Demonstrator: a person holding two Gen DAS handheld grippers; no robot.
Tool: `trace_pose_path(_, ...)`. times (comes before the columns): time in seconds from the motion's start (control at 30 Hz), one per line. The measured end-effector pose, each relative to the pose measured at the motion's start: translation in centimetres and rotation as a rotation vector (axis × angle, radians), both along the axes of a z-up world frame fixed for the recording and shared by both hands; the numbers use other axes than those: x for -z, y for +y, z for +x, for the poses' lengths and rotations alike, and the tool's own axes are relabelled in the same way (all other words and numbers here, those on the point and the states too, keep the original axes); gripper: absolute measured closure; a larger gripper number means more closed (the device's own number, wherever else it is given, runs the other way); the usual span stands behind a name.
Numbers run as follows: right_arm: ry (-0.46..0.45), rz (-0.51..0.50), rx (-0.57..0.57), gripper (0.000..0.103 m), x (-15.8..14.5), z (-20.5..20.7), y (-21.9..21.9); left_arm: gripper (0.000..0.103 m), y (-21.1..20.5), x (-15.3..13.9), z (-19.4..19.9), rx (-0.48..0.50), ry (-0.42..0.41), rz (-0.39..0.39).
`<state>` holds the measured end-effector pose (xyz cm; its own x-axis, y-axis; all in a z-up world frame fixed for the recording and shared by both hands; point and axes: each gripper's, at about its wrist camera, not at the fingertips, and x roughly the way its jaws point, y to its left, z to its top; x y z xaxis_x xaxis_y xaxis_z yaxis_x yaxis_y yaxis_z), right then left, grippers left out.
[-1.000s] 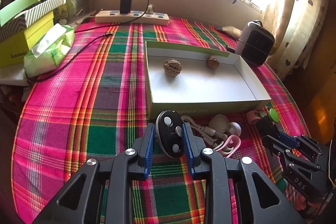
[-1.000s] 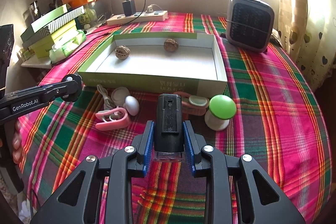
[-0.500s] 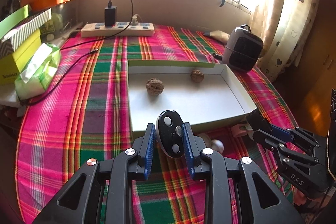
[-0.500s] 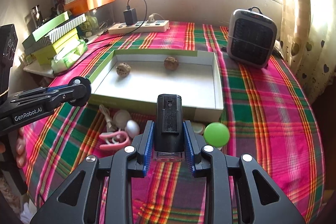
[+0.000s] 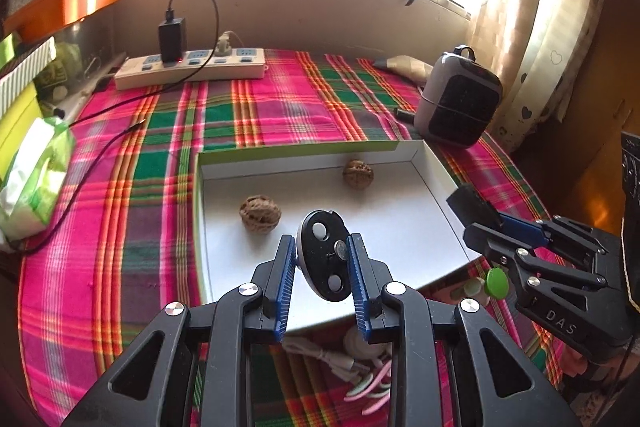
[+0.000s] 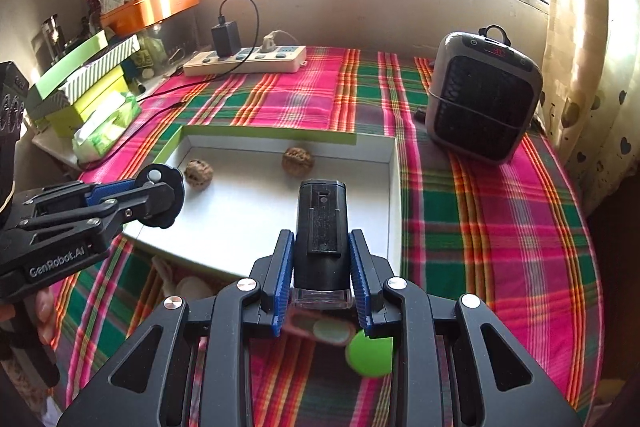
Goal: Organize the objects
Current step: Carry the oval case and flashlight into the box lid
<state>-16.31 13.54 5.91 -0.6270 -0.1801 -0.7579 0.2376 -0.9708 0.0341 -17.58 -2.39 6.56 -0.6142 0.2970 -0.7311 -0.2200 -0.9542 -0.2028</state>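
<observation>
Black and oval, a disc with pale round pads sits pinched in the left gripper, held above the near edge of the white tray. Right gripper clamps a black block over the tray's near wall. Inside the tray two walnuts lie at about eleven and one o'clock of the disc, well apart on the plaid cloth.

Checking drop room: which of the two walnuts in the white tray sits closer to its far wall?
The brown wrinkled walnut on the right, almost against the white tray's far wall; the other brown walnut lies nearer the left wall.
</observation>
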Motion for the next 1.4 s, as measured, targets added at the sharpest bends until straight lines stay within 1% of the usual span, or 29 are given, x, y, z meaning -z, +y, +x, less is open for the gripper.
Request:
trace_pose_path(0.17, -0.024, 0.018, 0.015, 0.074, 0.4, -2.7, 0.5, 0.079, 1.0, 0.2, -2.2, 0.025, -0.014, -0.012)
trace_pose_path(0.33, -0.056, 0.04, 0.025, 0.074, 1.3, -5.3, 0.8, 0.079, 1.6, 0.5, -4.4, 0.023, -0.026, -0.014)
trace_pose_path(0.6, -0.1, 0.048, 0.015, 0.074, 2.8, -7.8, 0.5, 0.079, 2.2, 2.2, -7.2, 0.018, -0.07, -0.051)
trace_pose_path(0.67, -0.107, 0.052, 0.009, 0.074, 3.1, -8.3, 0.3, 0.079, 2.3, 2.5, -7.8, 0.015, -0.081, -0.047)
trace_pose_path(1.07, -0.135, 0.055, -0.005, 0.074, 4.3, -9.6, 0.0, 0.079, 3.2, 4.0, -9.3, 0.025, -0.116, -0.084)
trace_pose_path(1.4, -0.136, 0.06, -0.008, 0.074, 4.5, -9.8, -0.3, 0.079, 3.4, 4.2, -9.4, 0.027, -0.112, -0.088)
